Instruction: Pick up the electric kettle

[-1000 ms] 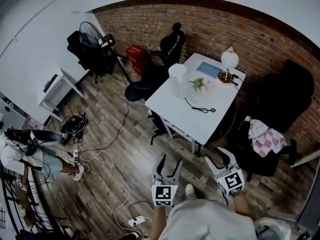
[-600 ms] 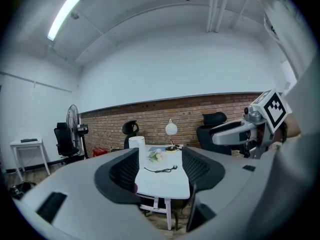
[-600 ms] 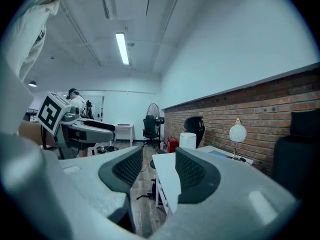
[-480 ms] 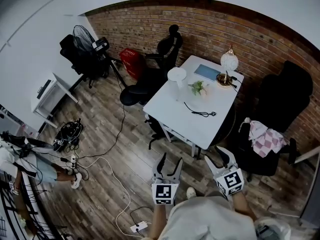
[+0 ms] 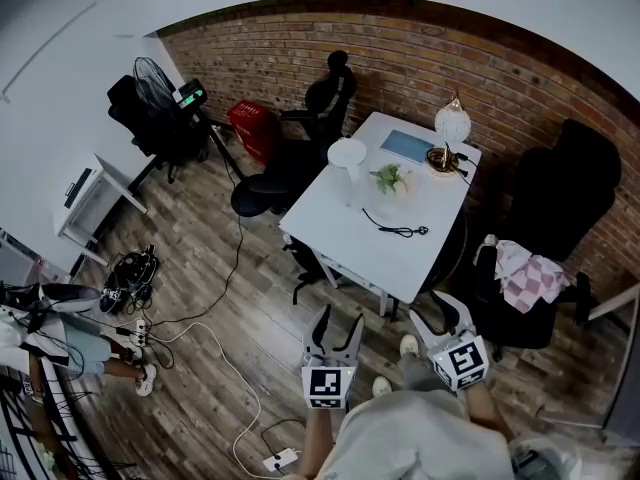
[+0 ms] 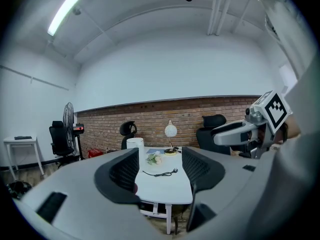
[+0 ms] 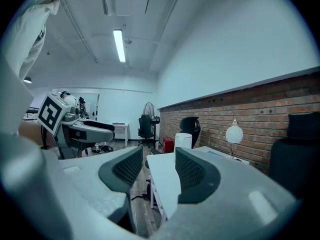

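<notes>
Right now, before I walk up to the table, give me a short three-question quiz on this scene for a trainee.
1. True or false: the kettle stands on the floor.
2. Which of these lies on the table? A) scissors B) cable C) mug
3. Fill in: the left tool and right tool both hold ____.

Key: 1 false (it stands on the table); 2 B; 3 nothing, both have their jaws apart.
</notes>
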Tool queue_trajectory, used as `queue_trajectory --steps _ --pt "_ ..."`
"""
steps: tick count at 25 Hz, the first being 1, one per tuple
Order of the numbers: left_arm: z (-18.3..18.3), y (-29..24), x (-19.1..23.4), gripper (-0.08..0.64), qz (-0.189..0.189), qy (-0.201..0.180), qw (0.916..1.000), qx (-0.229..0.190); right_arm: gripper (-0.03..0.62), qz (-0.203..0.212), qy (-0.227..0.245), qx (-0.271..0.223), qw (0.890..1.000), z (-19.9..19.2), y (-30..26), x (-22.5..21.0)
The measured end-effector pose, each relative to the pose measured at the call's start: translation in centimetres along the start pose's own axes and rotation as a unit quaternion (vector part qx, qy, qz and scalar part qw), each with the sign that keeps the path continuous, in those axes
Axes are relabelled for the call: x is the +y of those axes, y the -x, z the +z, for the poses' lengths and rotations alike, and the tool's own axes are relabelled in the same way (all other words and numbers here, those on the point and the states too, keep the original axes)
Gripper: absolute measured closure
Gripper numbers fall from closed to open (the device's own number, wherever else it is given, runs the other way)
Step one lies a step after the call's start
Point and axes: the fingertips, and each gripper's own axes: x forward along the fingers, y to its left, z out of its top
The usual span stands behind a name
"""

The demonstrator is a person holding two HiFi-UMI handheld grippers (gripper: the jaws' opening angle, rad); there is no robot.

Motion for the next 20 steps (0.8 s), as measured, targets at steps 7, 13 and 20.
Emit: queue_trajectory --steps 7,13,20 --pt "0.0 -1.5 0.4 0.288 0.001 -0.002 1.0 0.003 0.403 0.0 0.002 -0.003 1.0 0.1 -1.1 -1.1" --pt "-0.2 -3.5 1.0 0.288 0.006 -0.007 0.9999 0.01 0.403 0.004 -0.003 -0.004 1.0 0.0 -2.8 -2.7" --pt "0.2 -6.8 1.9 0.288 0.016 -0.004 0.9998 0.014 0.403 0.014 -0.006 0.0 1.0 0.3 -5.3 -5.4"
